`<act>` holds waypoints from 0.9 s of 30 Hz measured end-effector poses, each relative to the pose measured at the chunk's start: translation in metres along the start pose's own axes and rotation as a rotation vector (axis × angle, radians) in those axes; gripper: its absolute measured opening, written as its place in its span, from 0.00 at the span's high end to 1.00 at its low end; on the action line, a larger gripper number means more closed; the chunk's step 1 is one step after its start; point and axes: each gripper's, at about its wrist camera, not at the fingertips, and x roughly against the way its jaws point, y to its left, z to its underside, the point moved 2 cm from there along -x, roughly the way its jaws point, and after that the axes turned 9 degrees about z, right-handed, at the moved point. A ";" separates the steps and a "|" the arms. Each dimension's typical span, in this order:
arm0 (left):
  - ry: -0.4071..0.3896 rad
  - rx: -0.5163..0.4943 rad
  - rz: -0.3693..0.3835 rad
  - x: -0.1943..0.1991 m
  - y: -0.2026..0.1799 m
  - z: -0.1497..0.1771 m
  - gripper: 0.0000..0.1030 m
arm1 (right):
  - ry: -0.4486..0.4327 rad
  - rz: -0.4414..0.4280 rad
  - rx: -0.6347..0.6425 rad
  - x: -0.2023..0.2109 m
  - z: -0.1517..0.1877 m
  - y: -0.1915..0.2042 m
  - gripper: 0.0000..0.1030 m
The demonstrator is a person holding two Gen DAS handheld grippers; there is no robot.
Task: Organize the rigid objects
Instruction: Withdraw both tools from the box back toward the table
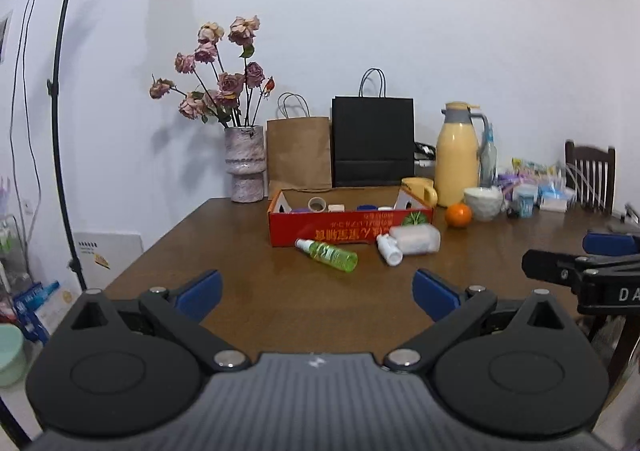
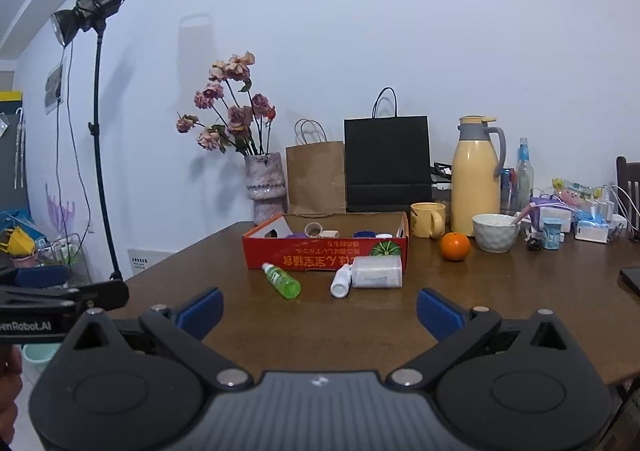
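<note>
Rigid objects wait on the brown tabletop (image 2: pixel 500 291), largest first: the red cardboard box (image 2: pixel 326 257) that already holds several small containers, then 3 loose pieces lying on their sides just in front of it. The white rectangular bottle (image 2: pixel 378 272) touches or nearly touches the box front, the green spray bottle (image 2: pixel 282 280) lies angled to its left, and the small white bottle (image 2: pixel 341 281) rests against the rectangular one's cap end.

Both claws hang short of the pieces with nothing between their blue pads: the left claw (image 1: pixel 316 291) is spread wide, and so is the right claw (image 2: pixel 320 309).

Judging by the layout, the step in hand is the reach for a first piece. The spray bottle looks the cleanest pick (it lies apart from its neighbours). Close across its round body near the middle, square to its long axis, so it cannot roll or pivot, then lift clear of the box wall before lowering it inside.
</note>
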 end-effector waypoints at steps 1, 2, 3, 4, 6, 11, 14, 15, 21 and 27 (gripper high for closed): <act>0.005 -0.018 -0.005 0.004 -0.003 0.003 0.00 | 0.024 0.004 0.008 0.000 0.004 0.001 0.00; 0.011 -0.038 -0.001 0.005 -0.007 0.006 0.00 | 0.051 0.005 0.013 -0.001 0.007 0.002 0.00; 0.017 -0.054 0.009 0.006 -0.011 0.008 0.00 | 0.070 0.002 0.016 -0.001 0.010 0.003 0.00; 0.024 -0.064 0.019 0.004 -0.013 0.009 0.00 | 0.080 -0.003 0.015 -0.002 0.011 0.004 0.00; 0.037 -0.059 0.030 0.002 -0.017 0.010 0.00 | 0.086 -0.012 0.014 -0.004 0.013 0.006 0.00; 0.070 -0.050 0.041 -0.003 -0.018 0.013 0.00 | 0.101 -0.007 0.014 -0.004 0.015 0.007 0.00; 0.079 -0.054 0.036 -0.008 -0.018 0.013 0.00 | 0.107 0.003 0.009 -0.008 0.013 0.006 0.00; 0.084 -0.051 0.033 -0.010 -0.017 0.012 0.00 | 0.110 0.002 0.008 -0.010 0.011 0.005 0.00; 0.114 -0.016 0.018 -0.038 -0.005 0.007 0.00 | 0.117 0.008 0.025 -0.037 0.000 0.003 0.00; 0.171 0.027 0.003 -0.079 0.010 -0.003 0.00 | 0.152 0.010 0.011 -0.078 -0.009 -0.004 0.00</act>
